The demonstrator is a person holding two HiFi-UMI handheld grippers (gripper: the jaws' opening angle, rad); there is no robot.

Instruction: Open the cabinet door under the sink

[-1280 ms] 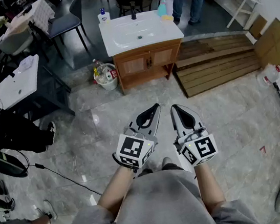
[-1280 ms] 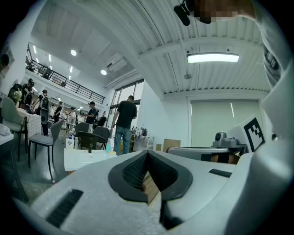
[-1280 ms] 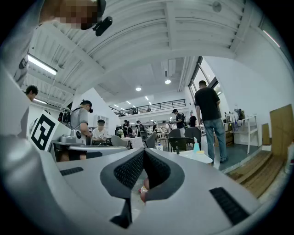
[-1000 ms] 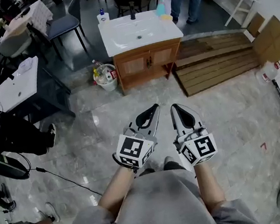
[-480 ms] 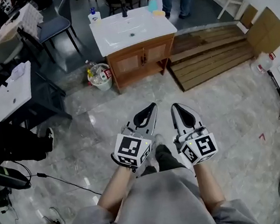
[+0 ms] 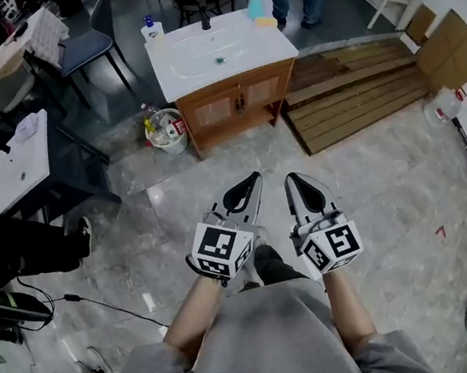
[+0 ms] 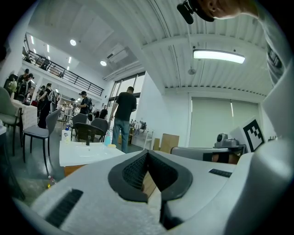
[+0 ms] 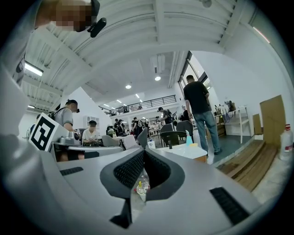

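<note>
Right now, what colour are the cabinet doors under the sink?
Cabinet doors: brown wood, under a white sink; best in the head view.

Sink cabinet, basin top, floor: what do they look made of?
Sink cabinet: looks like wood, warm brown with a low sheen and framed panel doors. Basin top: white and smooth, probably ceramic or cast resin; can't tell which. Floor: grey veined stone or stone-look tile, polished; it shows light reflections.

The brown wooden cabinet [image 6: 235, 103] under the sink is smooth with a slight sheen, and its white sink top [image 6: 195, 68] is glossy. The grey marble-patterned floor [image 6: 379, 178] is polished and reflective. The brown slatted wooden platform [image 6: 360, 103] looks matt and bare. The left gripper [image 6: 247, 190] and right gripper [image 6: 301, 187] are matt grey plastic with black, finely ribbed pads [image 7: 131, 172].
</note>
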